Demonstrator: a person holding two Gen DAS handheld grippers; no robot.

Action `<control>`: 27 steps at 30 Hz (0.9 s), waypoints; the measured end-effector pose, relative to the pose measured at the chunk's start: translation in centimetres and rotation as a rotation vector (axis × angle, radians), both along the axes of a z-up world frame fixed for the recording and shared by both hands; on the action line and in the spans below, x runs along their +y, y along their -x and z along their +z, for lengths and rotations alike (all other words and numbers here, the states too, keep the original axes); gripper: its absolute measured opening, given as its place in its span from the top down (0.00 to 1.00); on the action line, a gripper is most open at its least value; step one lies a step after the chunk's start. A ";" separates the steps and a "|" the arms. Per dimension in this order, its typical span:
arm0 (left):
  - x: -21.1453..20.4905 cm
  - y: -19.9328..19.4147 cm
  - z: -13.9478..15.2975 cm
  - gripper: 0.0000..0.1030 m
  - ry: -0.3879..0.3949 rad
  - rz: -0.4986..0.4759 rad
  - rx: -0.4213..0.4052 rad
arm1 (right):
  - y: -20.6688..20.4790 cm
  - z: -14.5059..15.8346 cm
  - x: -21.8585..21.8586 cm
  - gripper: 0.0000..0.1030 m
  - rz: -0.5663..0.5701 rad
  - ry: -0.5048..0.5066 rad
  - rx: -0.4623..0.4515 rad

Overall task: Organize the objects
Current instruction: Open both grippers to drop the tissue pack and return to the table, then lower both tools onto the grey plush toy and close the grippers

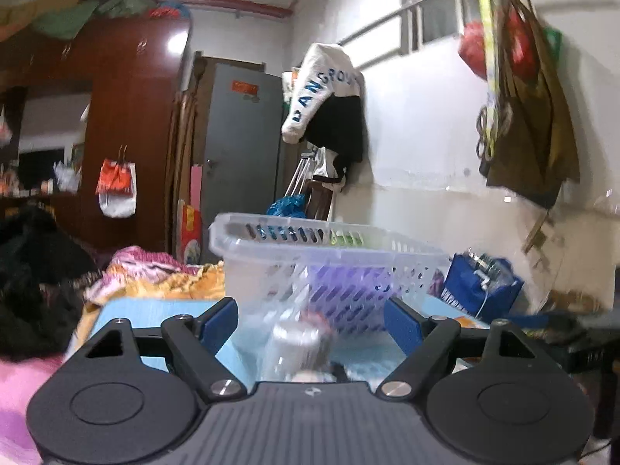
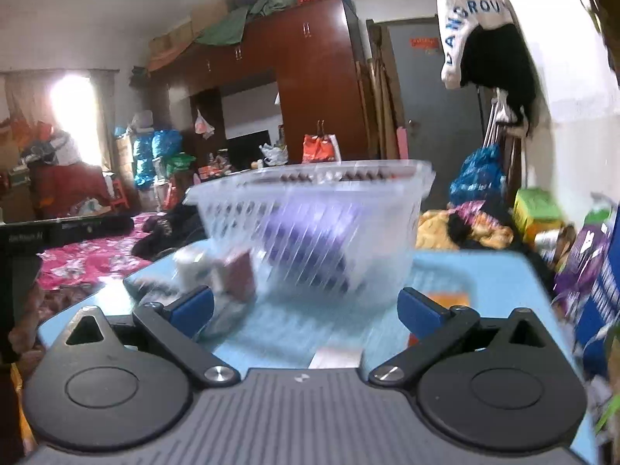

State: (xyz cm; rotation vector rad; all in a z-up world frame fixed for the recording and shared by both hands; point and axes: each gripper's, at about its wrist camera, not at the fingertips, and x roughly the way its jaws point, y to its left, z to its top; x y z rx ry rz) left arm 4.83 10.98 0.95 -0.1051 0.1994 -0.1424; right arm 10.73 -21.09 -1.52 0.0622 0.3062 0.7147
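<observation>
**Clear basket sitting on blue table, both grippers standing open before it**

A clear plastic basket with slotted walls is sitting upright on a light blue table. Something purple is showing through its walls; what it is cannot be told through the blur. In the right wrist view the same basket is standing ahead on the table, with that purple thing again inside.

The left gripper is standing with its jaws spread apart, pressing on nothing. A blurred silver can or bottle is lying between the blue fingers, close to the camera and just in front of the basket; whether it is touching either pad cannot be told.

The right gripper is likewise standing wide open and holding nothing. A blurred white and dark red object is sitting near its left finger, beside the basket. An orange flat item is lying on the table by the right finger.

Beyond the table, patterned bedding is lying on a bed, a dark red wardrobe is standing against the far wall beside a grey door, and a white garment with blue lettering is hanging on the wall.
</observation>
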 end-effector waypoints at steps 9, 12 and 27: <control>2.2 0.9 -2.5 0.17 -0.003 0.056 0.051 | 0.6 -0.5 3.1 0.00 0.107 -0.005 0.057; 2.7 0.7 -3.7 0.17 -0.020 0.047 0.079 | 1.7 -0.5 6.2 0.08 0.152 0.050 0.022; 0.4 -0.6 -5.6 0.41 -0.137 -0.045 0.153 | 1.3 -2.5 11.3 0.61 0.173 0.135 0.089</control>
